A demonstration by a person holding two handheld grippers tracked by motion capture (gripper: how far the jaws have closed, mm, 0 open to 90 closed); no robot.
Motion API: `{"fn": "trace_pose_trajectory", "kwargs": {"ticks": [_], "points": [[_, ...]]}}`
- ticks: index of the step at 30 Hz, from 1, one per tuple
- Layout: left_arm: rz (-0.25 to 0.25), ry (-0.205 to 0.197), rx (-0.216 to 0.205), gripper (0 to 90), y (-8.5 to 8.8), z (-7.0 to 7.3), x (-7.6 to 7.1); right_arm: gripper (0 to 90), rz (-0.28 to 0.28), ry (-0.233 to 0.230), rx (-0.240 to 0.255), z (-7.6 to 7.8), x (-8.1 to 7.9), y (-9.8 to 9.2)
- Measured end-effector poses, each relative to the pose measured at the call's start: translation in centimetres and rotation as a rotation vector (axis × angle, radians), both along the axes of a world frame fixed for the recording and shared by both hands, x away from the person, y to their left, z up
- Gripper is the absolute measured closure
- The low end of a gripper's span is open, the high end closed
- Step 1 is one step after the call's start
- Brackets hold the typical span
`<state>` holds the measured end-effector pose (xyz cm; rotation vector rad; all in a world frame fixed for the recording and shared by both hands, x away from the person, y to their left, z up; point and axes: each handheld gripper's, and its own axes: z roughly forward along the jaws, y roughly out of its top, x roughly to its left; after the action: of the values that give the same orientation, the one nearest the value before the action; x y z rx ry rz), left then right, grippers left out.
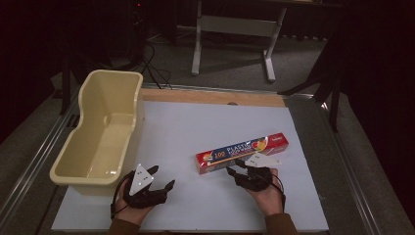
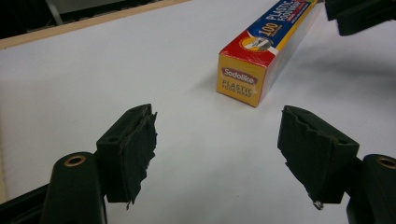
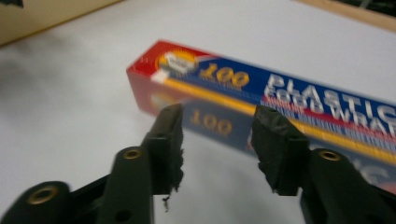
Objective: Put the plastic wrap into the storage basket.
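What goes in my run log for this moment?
left gripper: open, idle | right gripper: open, at plastic wrap box | tub: empty

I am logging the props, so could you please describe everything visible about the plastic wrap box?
The plastic wrap box is a long, slim carton, printed red, blue and yellow with "100" and "Plastic Food Wrap". It looks closed and lies flat, slanted, on the white table. The open right gripper sits at its near side; contact is unclear.
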<state>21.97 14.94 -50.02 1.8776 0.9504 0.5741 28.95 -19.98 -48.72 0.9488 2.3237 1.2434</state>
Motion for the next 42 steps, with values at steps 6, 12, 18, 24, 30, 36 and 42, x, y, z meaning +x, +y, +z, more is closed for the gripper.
{"fn": "trace_pose_trajectory", "kwargs": {"ticks": [6,12,18,24,30,36,42], "points": [[0.008,-0.003,-0.004,27.5,0.3,0.2,0.1,76.8,0.043,0.004,0.037,0.3,1.0,2.2],[0.011,-0.005,-0.009,27.7,0.4,0.2,0.1,89.9,0.052,0.013,0.049,1.1,2.9,4.7],[0.004,-0.013,-0.008,28.0,0.4,0.3,0.0,90.0,0.070,0.031,0.008,1.5,4.9,7.8],[0.006,-0.015,-0.011,28.4,0.5,0.4,0.0,90.0,0.089,0.053,-0.063,0.9,6.4,10.9],[0.005,-0.016,-0.008,28.6,0.4,0.4,-0.1,90.0,0.072,0.100,-0.116,-0.1,7.7,12.7],[0.007,-0.016,-0.017,28.9,0.5,0.4,-0.1,90.0,0.046,0.196,-0.145,-1.1,8.7,13.3],[0.008,-0.014,-0.019,28.9,0.5,0.4,-0.1,90.0,0.073,0.264,-0.148,-0.8,8.5,12.9]]}}
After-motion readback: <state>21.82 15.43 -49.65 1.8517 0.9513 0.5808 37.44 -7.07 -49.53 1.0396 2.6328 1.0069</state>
